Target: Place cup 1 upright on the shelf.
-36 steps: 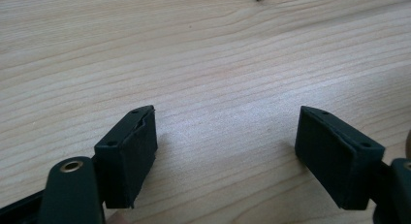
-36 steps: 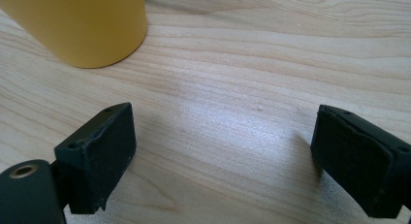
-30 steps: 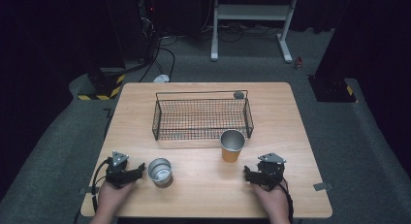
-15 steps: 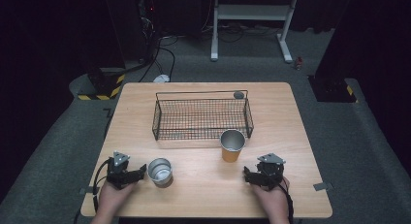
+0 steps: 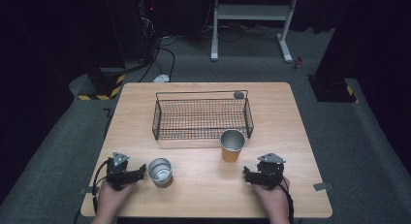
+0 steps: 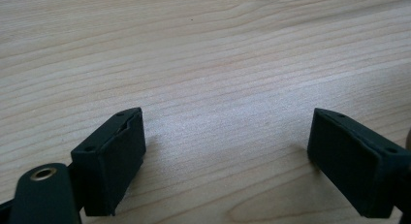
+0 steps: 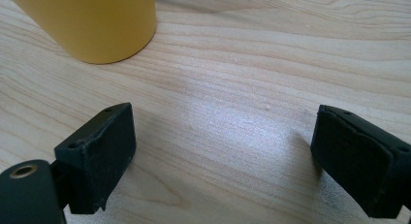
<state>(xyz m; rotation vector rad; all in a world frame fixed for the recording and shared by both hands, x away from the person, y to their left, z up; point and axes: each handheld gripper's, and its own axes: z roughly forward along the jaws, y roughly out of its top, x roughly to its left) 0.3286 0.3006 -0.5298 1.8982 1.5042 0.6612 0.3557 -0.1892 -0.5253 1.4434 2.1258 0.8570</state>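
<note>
Pale wood of the table (image 5: 203, 195) lay bare between both claws. Left claw (image 5: 140, 171) sat with jaws parted, gripping nothing, having just opened; the silver cup (image 5: 160, 170) stood just beside its tips. Right claw (image 5: 248, 175) also gaped wide and empty, the yellow cup (image 5: 232, 145) near it, in front of the wire basket (image 5: 202, 118).

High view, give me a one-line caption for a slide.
Two open hand-held grippers, left gripper and right gripper, rest on a wooden table near a silver cup, a yellow cup and a wire basket.
</note>
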